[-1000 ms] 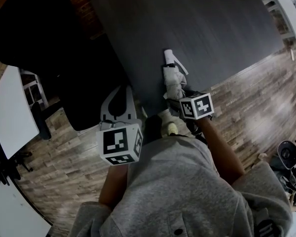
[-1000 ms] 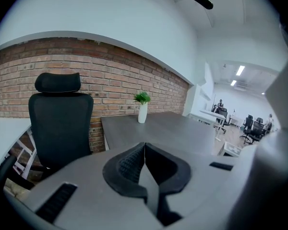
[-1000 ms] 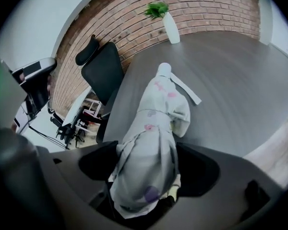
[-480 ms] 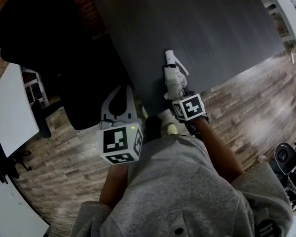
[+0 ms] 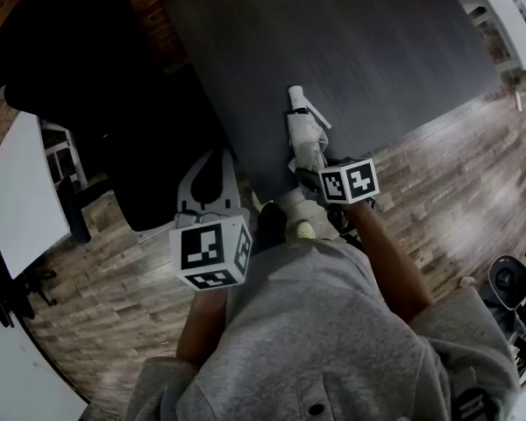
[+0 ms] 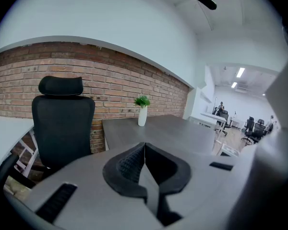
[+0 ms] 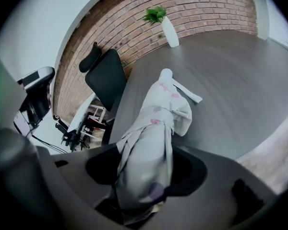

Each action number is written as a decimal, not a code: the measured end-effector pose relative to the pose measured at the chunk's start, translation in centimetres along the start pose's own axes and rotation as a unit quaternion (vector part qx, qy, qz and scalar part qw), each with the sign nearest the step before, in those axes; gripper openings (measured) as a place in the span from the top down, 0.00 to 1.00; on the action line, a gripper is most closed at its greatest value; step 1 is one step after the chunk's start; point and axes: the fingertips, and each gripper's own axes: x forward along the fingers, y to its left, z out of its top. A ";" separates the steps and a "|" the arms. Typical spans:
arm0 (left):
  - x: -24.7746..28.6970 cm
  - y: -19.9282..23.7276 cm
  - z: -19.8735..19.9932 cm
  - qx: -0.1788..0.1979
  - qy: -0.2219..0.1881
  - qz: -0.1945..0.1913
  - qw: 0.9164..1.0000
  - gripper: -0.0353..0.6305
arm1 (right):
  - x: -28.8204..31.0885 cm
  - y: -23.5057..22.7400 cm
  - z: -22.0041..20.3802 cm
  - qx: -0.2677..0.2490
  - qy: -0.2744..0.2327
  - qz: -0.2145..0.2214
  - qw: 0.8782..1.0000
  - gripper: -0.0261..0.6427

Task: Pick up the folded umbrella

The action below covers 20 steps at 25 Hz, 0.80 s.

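My right claw [image 7: 145, 175] is just closing tight on the folded umbrella [image 7: 158, 123] between its jaws; my left claw [image 6: 145, 163] is hanging shut.

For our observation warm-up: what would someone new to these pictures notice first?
The pale, flower-printed folded umbrella lies at the dark table's near edge, its near end between the right gripper's jaws, which have just been closing and now press on it. The left gripper hangs shut and empty near a black office chair.

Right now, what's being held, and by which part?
The right gripper, jaws just closing, grips the folded umbrella by its near end; the left gripper holds nothing.
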 end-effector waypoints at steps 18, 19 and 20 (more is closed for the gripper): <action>-3.5 -4.4 0.0 0.019 -0.026 -0.007 0.999 0.93 | -14.8 6.0 4.9 -0.066 -0.284 0.178 0.940 0.58; -3.7 -4.7 -0.1 0.019 -0.027 -0.008 0.999 0.93 | -15.9 6.4 5.1 -0.072 -0.301 0.185 0.933 0.58; -3.9 -5.1 -0.1 0.020 -0.027 -0.009 0.999 0.93 | -17.0 6.9 5.2 -0.077 -0.316 0.191 0.926 0.58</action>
